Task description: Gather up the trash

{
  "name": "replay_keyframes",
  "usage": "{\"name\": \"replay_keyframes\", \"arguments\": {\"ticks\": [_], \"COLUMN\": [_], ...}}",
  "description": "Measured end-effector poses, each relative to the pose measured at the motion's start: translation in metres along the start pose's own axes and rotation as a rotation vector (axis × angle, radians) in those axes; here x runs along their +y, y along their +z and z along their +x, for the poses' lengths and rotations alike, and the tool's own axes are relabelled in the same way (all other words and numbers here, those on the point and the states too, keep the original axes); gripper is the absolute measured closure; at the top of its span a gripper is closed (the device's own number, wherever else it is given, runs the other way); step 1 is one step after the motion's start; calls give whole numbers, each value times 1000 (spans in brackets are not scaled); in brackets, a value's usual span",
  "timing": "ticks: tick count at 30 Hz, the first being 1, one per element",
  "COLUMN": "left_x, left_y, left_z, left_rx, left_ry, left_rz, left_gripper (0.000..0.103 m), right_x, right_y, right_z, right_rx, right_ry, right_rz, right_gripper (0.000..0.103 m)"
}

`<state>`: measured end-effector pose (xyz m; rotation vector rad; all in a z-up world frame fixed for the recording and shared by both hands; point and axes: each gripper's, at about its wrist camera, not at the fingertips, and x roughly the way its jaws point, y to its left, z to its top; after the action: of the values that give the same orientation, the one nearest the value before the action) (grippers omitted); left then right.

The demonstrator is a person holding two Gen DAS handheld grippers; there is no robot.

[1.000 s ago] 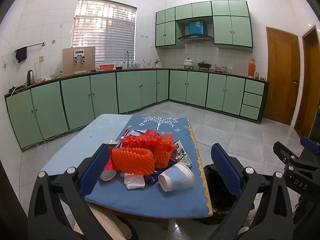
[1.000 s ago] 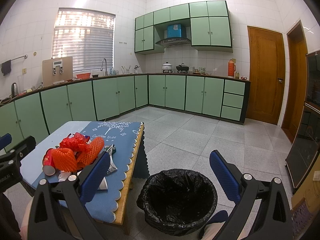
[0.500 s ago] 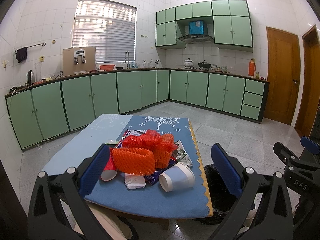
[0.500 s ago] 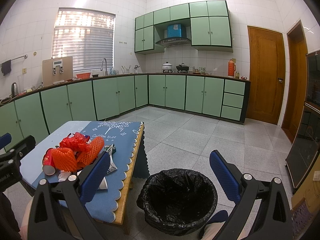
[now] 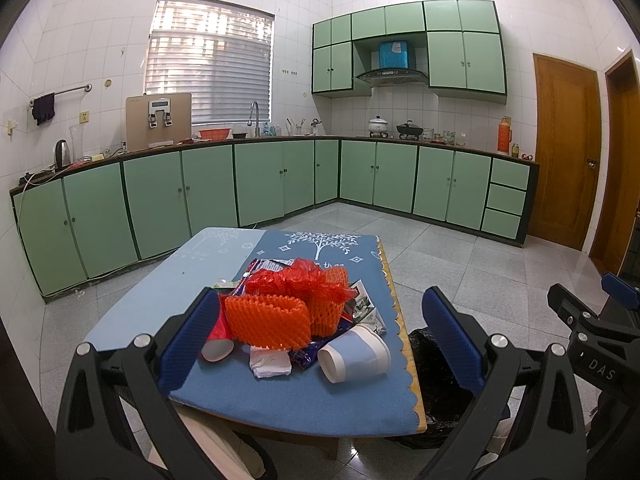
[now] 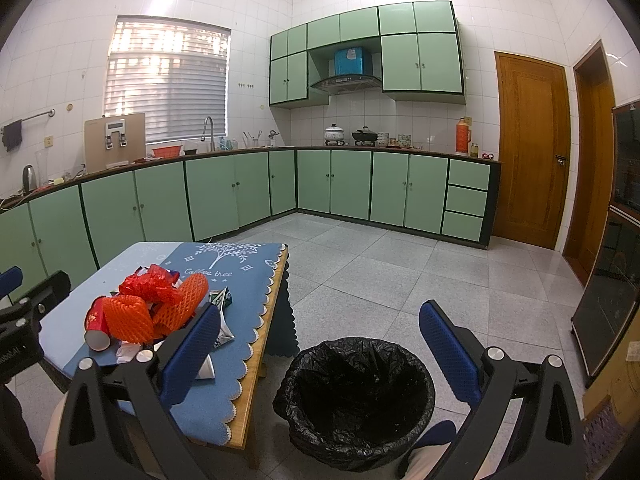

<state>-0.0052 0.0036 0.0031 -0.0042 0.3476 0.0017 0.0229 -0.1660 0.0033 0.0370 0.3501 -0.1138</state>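
A heap of trash lies on the low table's blue cloth [image 5: 280,396]: orange foam netting [image 5: 267,322], a red plastic bag [image 5: 296,280], a red paper cup [image 5: 216,340], a white-and-blue paper cup [image 5: 354,356], a crumpled tissue [image 5: 270,364] and wrappers. My left gripper [image 5: 318,340] hangs open just in front of the heap, holding nothing. To the right of the table a bin with a black liner [image 6: 356,396] stands on the floor. My right gripper [image 6: 320,348] is open above the bin's near side, empty. The orange foam netting [image 6: 128,316] shows at its left.
Green cabinets [image 5: 280,176] run along the far walls under a counter with a kettle, sink and pots. Two wooden doors [image 6: 532,148] stand at the right. Grey tiled floor [image 6: 380,264] lies beyond the table. A dark cabinet [image 6: 608,288] is at the far right.
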Motion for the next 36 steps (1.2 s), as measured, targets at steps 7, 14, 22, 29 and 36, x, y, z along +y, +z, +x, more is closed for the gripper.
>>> {"name": "replay_keyframes", "arguments": {"ticks": [7,14,22,29,36], "left_x": [-1,-1,8,7,11], "left_y": [0,0,4,0,-6], "left_z": [1,1,0,3,16], "left_rx": [-1,0,2,6,20], "left_ry": [0,0,0,3,28], "left_rz": [0,0,-1,-4,-8], "left_gripper": [5,5,5,5,5], "right_x": [0,0,0,0,6], "right_y": [0,0,-3,-3,-3], "right_z": [0,1,3,3,13], "right_rx": [0,-2,-3,-2,17], "right_ry": [0,0,2,1,12], "right_rz": [0,1,0,0,-4], "right_gripper": [6,6,6,6,6]}}
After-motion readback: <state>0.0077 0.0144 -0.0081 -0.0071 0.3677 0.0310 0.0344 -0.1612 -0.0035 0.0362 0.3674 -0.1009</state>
